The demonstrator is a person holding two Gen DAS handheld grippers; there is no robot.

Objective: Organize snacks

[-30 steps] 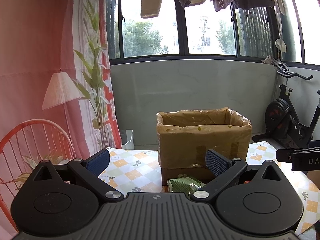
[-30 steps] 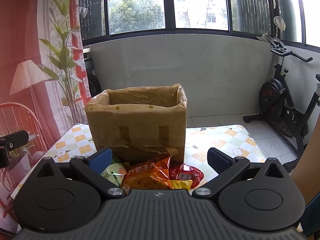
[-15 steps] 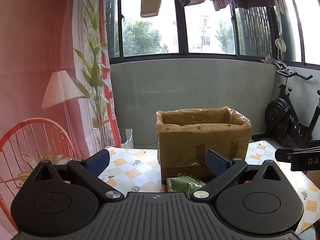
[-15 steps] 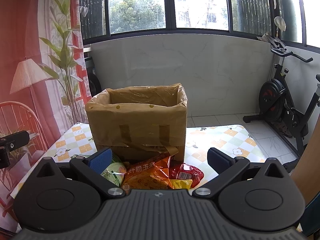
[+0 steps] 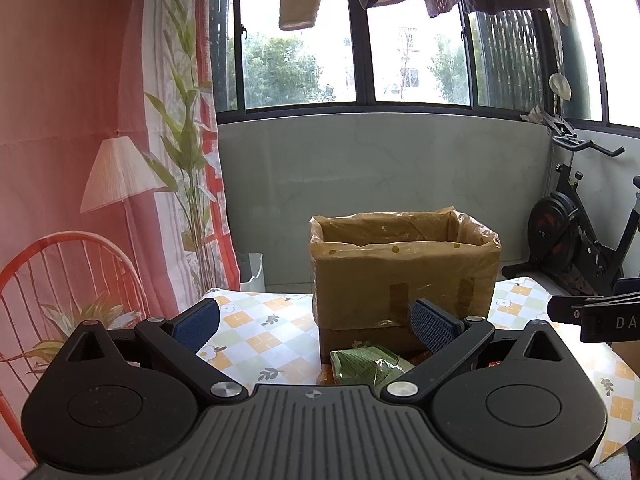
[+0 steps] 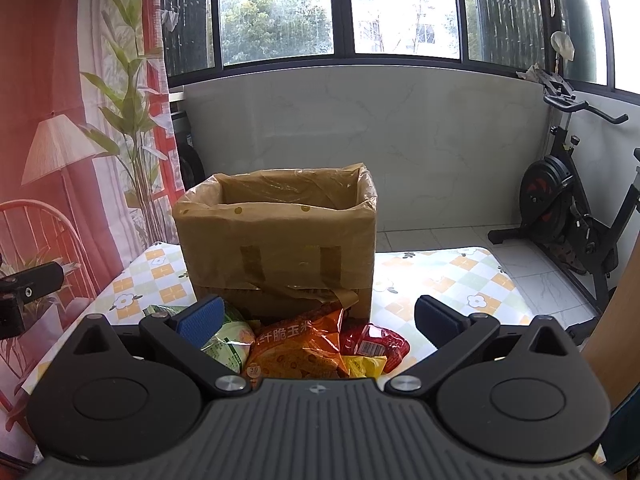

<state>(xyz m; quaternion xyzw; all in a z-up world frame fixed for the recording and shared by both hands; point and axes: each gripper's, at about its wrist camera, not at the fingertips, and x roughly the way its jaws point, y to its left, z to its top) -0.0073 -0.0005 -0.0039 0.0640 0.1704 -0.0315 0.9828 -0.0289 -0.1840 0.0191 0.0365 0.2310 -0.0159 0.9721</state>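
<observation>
We hold our left tongs (image 5: 316, 322) and right tongs (image 6: 318, 318) released, gripping nothing. The orange crinkled snack bag (image 6: 298, 346), green packet (image 6: 226, 340) and red packet (image 6: 376, 344) lie on the checked-cloth table (image 6: 440, 280), at six o'clock of the plastic-lined brown cardboard box (image 6: 276, 248).

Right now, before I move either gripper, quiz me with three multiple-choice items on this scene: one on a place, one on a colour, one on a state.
1. Where do the snack packets lie?
A. inside the box
B. on the table in front of the box
C. on the floor

2. What colour is the packet between the green packet and the red one?
A. orange
B. blue
C. white

3. How do both grippers stand?
A. open, holding nothing
B. shut on a packet
C. shut, holding nothing

Answers:
1 B: the green packet, orange packet and red packet lie on the table before the box.
2 A: its wrapper is orange.
3 A: the left gripper and right gripper show spread fingers with nothing between.
</observation>
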